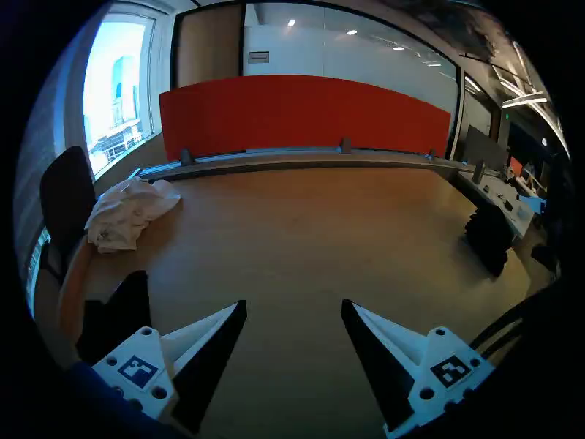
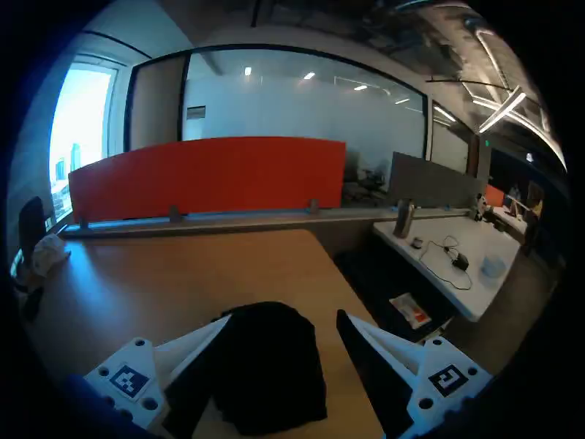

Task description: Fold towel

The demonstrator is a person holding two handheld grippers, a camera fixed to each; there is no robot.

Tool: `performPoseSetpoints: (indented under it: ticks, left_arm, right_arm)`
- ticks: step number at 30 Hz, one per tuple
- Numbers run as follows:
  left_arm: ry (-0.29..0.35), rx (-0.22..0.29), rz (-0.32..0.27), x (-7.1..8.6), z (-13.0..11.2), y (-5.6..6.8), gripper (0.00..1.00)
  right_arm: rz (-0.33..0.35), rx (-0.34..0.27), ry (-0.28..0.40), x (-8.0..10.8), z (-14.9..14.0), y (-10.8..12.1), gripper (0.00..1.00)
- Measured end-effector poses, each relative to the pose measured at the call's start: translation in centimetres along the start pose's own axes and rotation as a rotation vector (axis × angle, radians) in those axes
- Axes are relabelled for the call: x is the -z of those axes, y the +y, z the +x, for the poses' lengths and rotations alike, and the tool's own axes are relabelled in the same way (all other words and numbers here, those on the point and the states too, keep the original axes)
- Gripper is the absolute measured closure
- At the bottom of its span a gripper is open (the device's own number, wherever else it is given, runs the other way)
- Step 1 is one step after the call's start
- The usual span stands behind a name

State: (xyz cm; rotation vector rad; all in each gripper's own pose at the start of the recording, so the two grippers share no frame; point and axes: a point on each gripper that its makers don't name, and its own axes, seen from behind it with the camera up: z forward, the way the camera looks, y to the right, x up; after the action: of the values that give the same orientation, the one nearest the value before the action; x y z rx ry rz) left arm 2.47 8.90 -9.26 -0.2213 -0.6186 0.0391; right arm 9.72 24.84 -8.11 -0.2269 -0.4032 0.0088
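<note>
A crumpled white towel (image 1: 126,212) lies at the far left of the wooden table (image 1: 307,234), near the table's edge; it shows small and far off as a white heap (image 2: 48,252) in the right gripper view. A black folded cloth (image 2: 272,366) rests near the table's right edge, right under and between the fingers of my right gripper (image 2: 284,322), which is open and not pressing on it. The same black cloth (image 1: 490,234) sits at the far right in the left gripper view. My left gripper (image 1: 294,307) is open above bare wood, well short of the white towel.
A red partition (image 1: 303,113) runs along the table's back edge. A dark office chair (image 1: 66,194) stands behind the white towel at left. To the right, across a gap, stands a white desk (image 2: 453,267) with cables, a bottle and small items.
</note>
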Motion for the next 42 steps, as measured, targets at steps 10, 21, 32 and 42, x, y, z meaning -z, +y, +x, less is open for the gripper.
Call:
performPoseSetpoints:
  ticks: [10,21,32,42]
  left_arm:
    - [0.042,0.018,0.029,0.1,1.3,-1.0,0.04]
    - [0.107,0.035,0.059,0.1,3.4,-2.2,0.04]
    - [0.263,0.061,0.132,0.5,8.3,-4.8,0.04]
    - [0.338,0.063,0.166,1.2,11.1,-6.9,0.04]
  right_arm:
    - [0.007,-0.025,0.075,0.2,2.3,-1.1,0.0]
    - [0.034,-0.019,0.123,0.6,4.3,-2.6,0.0]
    - [0.075,-0.01,0.147,0.5,5.7,-5.3,0.0]
    - [0.086,0.001,0.159,0.4,6.3,-6.6,0.0]
